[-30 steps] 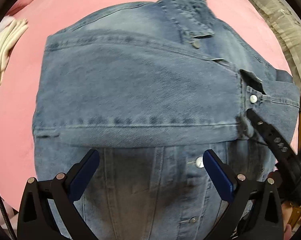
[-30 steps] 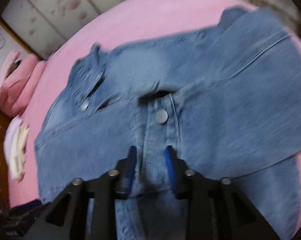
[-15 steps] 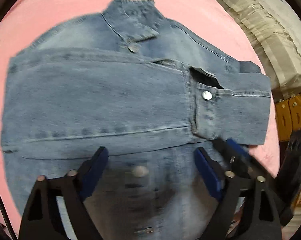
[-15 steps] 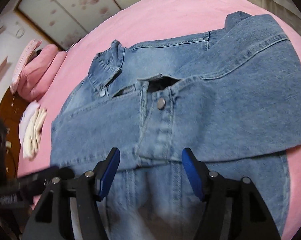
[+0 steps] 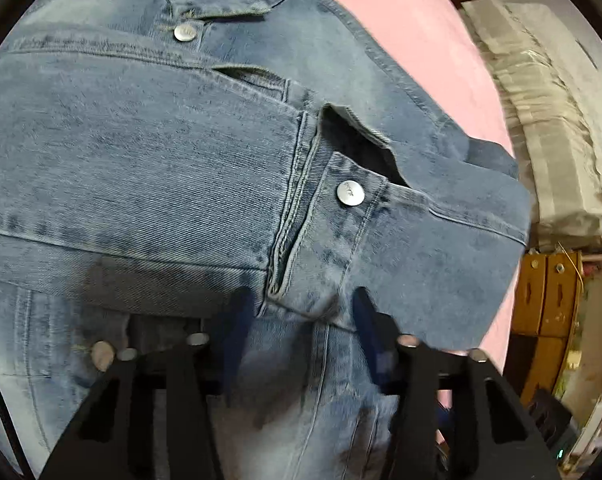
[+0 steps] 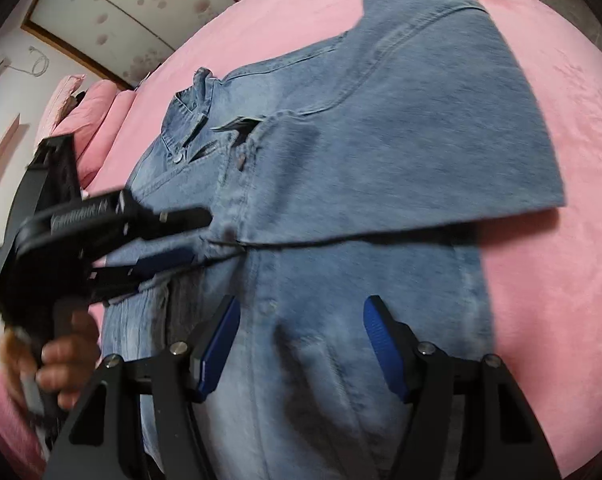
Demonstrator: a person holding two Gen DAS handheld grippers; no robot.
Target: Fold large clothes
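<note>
A blue denim jacket lies flat on a pink bed, both sleeves folded across its chest. In the left wrist view my left gripper is open, its blue pads straddling the lower edge of a sleeve cuff where the two sleeves meet. The right wrist view shows the jacket from lower down; my right gripper is open and empty above the jacket's lower front. The left gripper shows there too, at the sleeve edge, held by a hand.
The pink bedspread surrounds the jacket. Pink pillows lie at the head of the bed. A pale curtain and a yellow wooden cabinet stand beyond the bed's edge.
My left gripper moved right and closer to the sleeve cuffs, its jaws narrowing. My right gripper let go of the cuff, opened and drew back down over the jacket's lower front.
</note>
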